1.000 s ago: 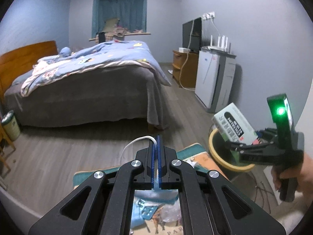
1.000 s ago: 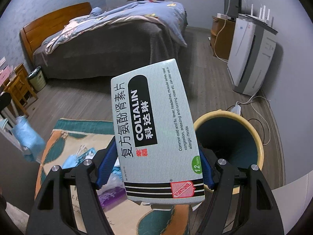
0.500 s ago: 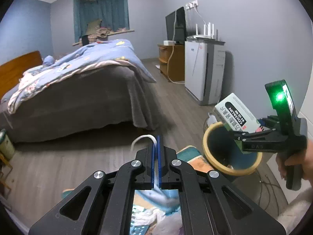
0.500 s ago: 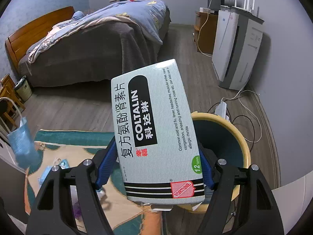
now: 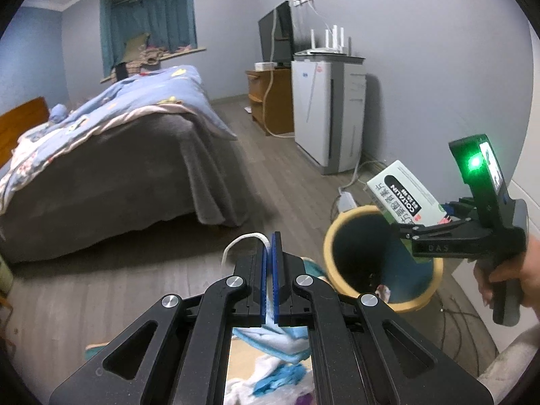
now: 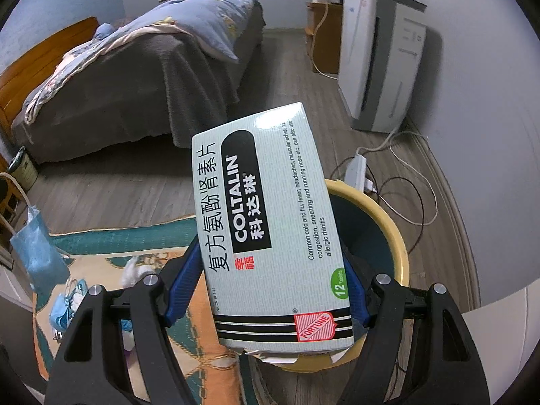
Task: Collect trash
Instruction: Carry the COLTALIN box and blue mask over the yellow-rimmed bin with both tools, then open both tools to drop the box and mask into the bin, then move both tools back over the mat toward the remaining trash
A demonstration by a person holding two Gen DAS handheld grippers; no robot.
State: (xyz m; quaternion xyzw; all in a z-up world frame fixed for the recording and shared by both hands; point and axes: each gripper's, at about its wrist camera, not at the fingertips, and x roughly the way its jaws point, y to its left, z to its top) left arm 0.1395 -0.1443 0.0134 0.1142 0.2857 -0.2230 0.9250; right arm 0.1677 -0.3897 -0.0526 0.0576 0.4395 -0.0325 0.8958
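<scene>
1. Bedroom floor carried a patterned rug (image 6: 202, 320) beside the yellow-rimmed bin (image 6: 393, 233), with a bed (image 6: 135, 77) well beyond.
2. Right tongs (image 6: 270, 290) clamped the medicine box (image 6: 266, 222), tilted over the bin's near rim.
3. Left tongs (image 5: 271, 270) were pinched on a face mask (image 6: 37, 253) by its ear loop (image 5: 241, 239), short of the bin.
4. Released here, the box could likely catch the rim and tip onto the rug.
5. Cables (image 6: 415, 199) lay behind the bin; its mouth stood open.

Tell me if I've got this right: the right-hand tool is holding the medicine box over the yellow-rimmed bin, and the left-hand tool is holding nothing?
Not quite. The left gripper is shut on a blue face mask, as the right wrist view shows. The rest is right: medicine box, bin.
</scene>
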